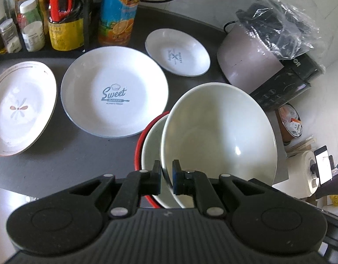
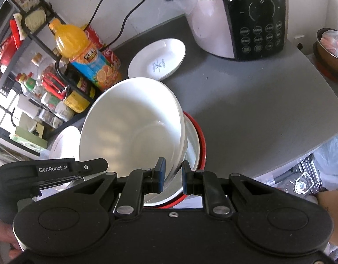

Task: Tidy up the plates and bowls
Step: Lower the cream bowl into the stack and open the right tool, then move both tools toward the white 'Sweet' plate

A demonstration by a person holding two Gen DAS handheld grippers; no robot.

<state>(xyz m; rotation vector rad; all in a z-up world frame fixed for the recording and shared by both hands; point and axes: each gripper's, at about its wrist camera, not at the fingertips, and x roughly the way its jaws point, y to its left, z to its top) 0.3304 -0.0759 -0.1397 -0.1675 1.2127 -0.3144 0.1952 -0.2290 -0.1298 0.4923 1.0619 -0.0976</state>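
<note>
A white bowl [image 1: 219,136] [image 2: 129,127] is tilted over a red-rimmed bowl [image 1: 151,140] [image 2: 195,140] on the dark counter. My left gripper [image 1: 166,176] is shut on its near-left rim. My right gripper [image 2: 173,176] is shut on its near-right rim, with the left gripper [image 2: 52,169] showing beside it. A large "Sweet" plate [image 1: 114,90], a flower-patterned plate [image 1: 19,107] and a small deep plate [image 1: 177,52] [image 2: 158,59] lie flat farther back on the counter.
A rice cooker [image 1: 257,61] [image 2: 246,22] under a plastic bag stands at the back right. An orange juice bottle [image 1: 118,15] [image 2: 85,55] and a rack of jars [image 1: 32,33] line the back left. The counter edge [image 2: 322,132] drops off at the right.
</note>
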